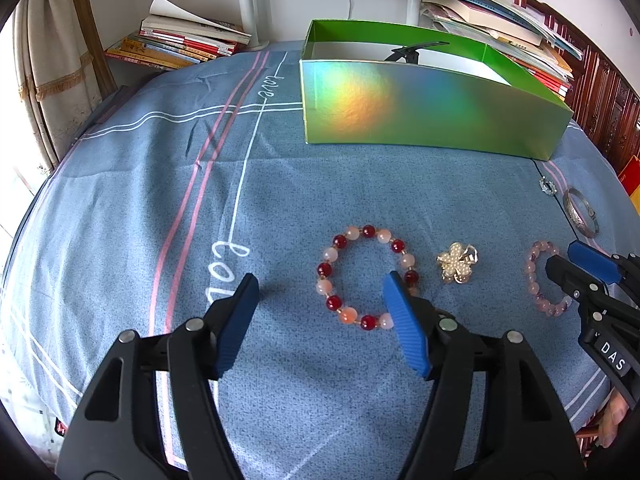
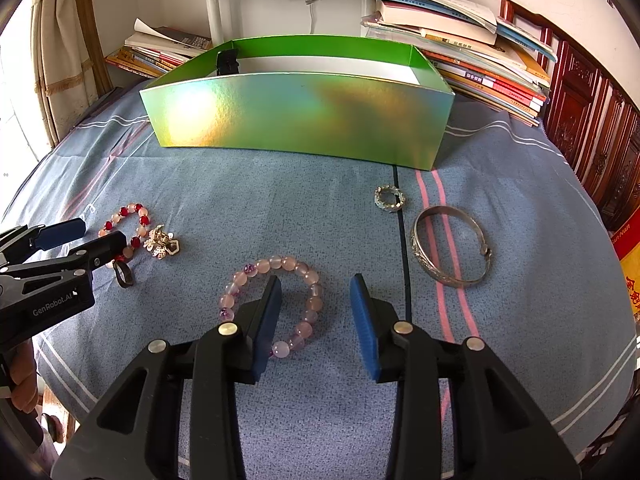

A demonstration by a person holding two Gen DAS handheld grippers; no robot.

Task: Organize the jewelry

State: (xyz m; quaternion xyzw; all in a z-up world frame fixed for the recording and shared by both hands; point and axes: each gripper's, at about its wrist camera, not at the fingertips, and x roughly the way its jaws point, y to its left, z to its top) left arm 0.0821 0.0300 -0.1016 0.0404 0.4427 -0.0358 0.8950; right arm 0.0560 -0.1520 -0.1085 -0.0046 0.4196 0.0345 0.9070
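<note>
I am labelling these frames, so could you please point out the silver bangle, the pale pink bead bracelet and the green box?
silver bangle [image 2: 472,278], right wrist view, near band.
pale pink bead bracelet [image 2: 295,265], right wrist view, far beads.
green box [image 2: 296,116], right wrist view, front wall.

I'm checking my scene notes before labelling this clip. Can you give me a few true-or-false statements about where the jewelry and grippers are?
1. Both the left hand-held gripper and right hand-held gripper are open. True.
2. The red and pink bead bracelet is inside the green box. False: it lies on the blue cloth.
3. The silver bangle lies on the cloth. True.
4. The right hand-held gripper holds the pale pink bracelet. False: its jaws are apart around one side of it, nothing gripped.
</note>
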